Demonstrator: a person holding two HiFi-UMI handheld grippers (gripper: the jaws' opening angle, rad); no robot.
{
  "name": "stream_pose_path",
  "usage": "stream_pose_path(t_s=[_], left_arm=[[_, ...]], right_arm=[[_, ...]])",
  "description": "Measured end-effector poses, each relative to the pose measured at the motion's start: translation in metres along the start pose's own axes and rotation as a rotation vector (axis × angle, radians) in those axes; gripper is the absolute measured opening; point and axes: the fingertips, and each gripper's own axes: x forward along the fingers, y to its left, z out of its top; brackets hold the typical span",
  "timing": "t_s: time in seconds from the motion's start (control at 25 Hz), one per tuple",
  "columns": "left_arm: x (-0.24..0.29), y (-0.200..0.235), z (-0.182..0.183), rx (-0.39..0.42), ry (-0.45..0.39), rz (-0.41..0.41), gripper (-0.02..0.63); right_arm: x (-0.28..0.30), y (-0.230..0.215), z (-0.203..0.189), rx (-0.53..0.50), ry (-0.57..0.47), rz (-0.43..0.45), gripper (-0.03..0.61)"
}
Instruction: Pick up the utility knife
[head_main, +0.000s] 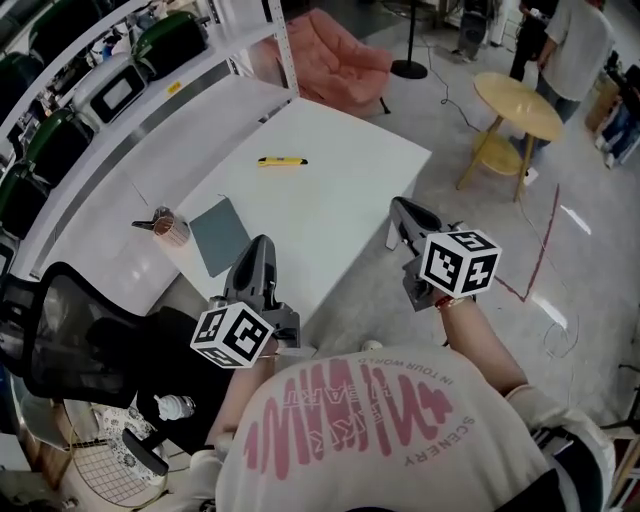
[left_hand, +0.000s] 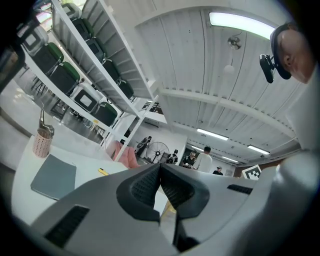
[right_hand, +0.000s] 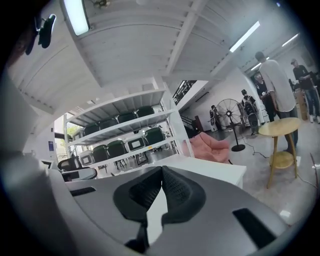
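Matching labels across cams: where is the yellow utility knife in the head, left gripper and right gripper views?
Head view: utility knife lies on the white table, far half, upper centre-left of the picture.
Left gripper view: a small yellow sliver on the table, lower left.
Right gripper view: not visible.
Shared landmark: pink chair beyond the table's far end.

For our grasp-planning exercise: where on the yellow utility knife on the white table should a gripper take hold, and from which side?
Probably mid-handle on the utility knife, jaws across its narrow width, coming down from the near side. It lies flat and alone on the table, lengthwise across the head view, both long edges free.
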Motion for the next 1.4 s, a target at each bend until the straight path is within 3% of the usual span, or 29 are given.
stream_pose_path(t_s=[0.32,0.68,1.12,1.4], left_arm=[[0.057,0.005,0.022,0.021,-0.064,0.057,0.025],[0.099,0.016,0.027,0.018,-0.096,0.108,0.025],[0.135,0.017,0.023,0.023,-0.116,0.128,0.025],[0.147,0.022,0.000,0.036,-0.099,0.167,0.025]], right_arm=[[0.049,-0.036,0.047,-0.021,-0.012,0.071,0.015],[0.088,-0.067,0.067,-0.022,-0.003,0.119,0.015],[0.105,-0.101,0.078,-0.026,-0.004,0.134,0.015],[0.120,-0.114,0.065,-0.050,0.034,0.152,0.015]])
